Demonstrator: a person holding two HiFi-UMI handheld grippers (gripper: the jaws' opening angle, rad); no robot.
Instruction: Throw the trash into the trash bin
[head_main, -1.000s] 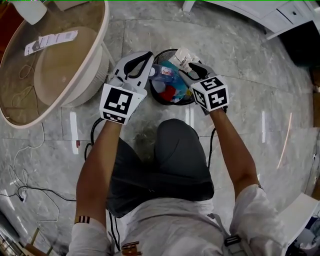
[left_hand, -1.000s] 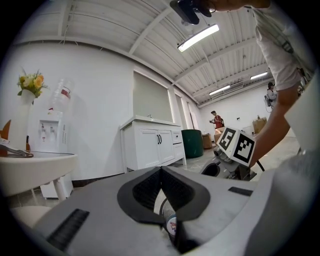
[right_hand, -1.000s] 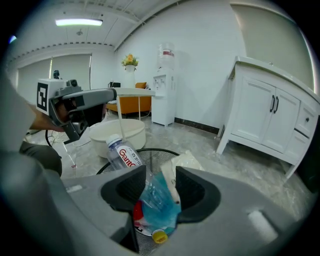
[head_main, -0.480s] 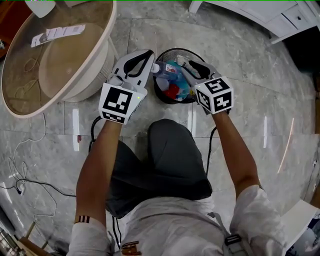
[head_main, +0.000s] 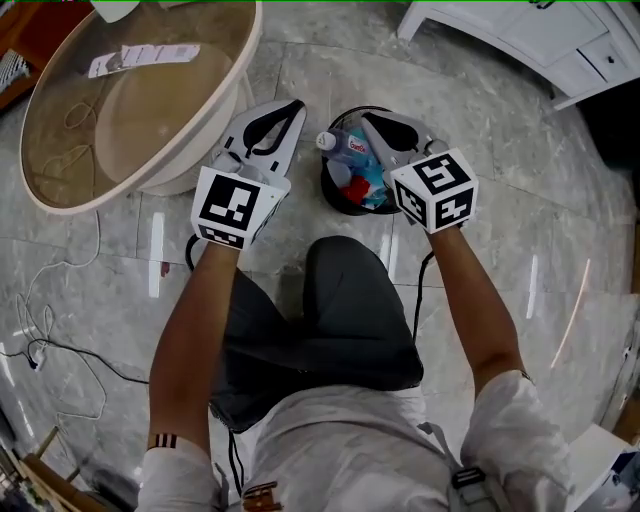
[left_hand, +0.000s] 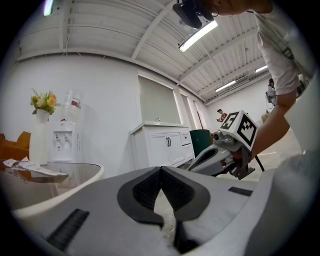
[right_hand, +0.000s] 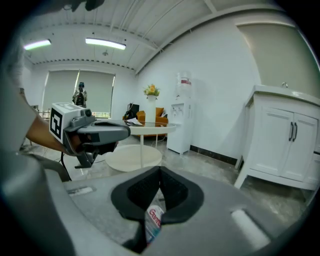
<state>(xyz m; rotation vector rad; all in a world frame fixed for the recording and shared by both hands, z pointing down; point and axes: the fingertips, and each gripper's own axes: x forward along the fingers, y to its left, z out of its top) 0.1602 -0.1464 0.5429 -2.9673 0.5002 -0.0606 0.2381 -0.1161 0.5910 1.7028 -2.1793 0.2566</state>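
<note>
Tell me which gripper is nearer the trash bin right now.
Right. The right gripper hangs over the trash bin, its jaws just closed with nothing between them. The left gripper is beside the bin's left rim, toward the round table.

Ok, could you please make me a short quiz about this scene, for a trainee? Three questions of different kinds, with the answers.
1. True or false: the bin is empty.
2. In the head view, what stands to the left of the bin? A. a table B. a cabinet C. a sofa
3. Are the jaws of the left claw apart or together?

Key:
1. False. It holds a bottle and other trash.
2. A.
3. Together, with nothing between them.
</note>
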